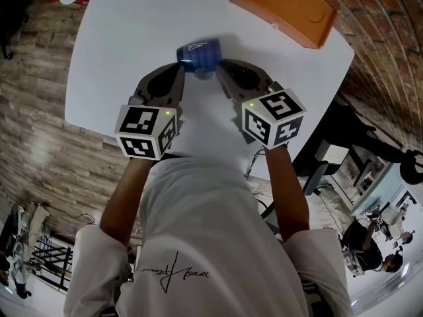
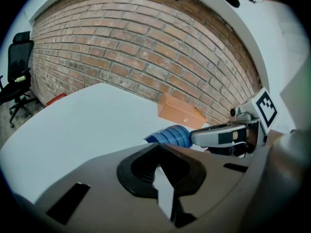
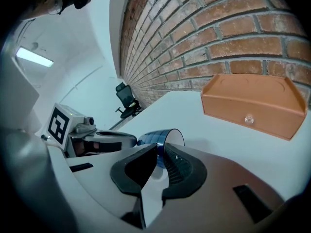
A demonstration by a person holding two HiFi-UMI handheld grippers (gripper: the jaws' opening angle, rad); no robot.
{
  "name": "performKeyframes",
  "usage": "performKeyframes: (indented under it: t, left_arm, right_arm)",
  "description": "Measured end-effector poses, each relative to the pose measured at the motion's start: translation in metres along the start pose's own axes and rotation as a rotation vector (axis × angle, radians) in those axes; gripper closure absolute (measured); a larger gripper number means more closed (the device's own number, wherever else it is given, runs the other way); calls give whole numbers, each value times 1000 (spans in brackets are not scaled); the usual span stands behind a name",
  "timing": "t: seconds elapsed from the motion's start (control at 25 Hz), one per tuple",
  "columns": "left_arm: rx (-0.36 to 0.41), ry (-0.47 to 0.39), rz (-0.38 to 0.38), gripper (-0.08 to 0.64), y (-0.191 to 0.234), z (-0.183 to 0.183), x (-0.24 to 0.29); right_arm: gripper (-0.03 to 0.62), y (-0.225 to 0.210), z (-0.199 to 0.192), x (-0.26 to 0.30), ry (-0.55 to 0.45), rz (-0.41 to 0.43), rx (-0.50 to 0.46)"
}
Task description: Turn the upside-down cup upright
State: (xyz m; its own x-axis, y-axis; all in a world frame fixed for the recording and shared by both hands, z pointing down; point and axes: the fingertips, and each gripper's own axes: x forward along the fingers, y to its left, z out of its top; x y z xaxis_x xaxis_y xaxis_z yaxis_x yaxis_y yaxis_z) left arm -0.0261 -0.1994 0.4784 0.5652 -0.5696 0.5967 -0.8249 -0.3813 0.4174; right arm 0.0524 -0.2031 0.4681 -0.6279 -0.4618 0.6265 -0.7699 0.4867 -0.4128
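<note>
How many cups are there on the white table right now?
1. The blue cup is tipped on its side over the white table, its rim pinched by the right gripper, the left gripper beside it. No others show.

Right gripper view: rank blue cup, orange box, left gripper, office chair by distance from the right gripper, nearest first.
1. blue cup, rim between the jaws of the right gripper.
2. left gripper, just left of the cup.
3. orange box, ahead right, by the brick wall.
4. office chair, far back left.
</note>
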Motion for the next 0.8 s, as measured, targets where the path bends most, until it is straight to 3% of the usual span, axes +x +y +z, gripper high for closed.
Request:
performKeyframes:
  t: [0.4, 0.8]
  left_arm:
    - [10, -3, 14, 552, 5, -1, -2]
    - [14, -8, 10, 552, 9, 1, -1]
  right_arm:
    - [569, 9, -3, 2, -11, 86, 80]
    - [569, 11, -4, 3, -20, 106, 117]
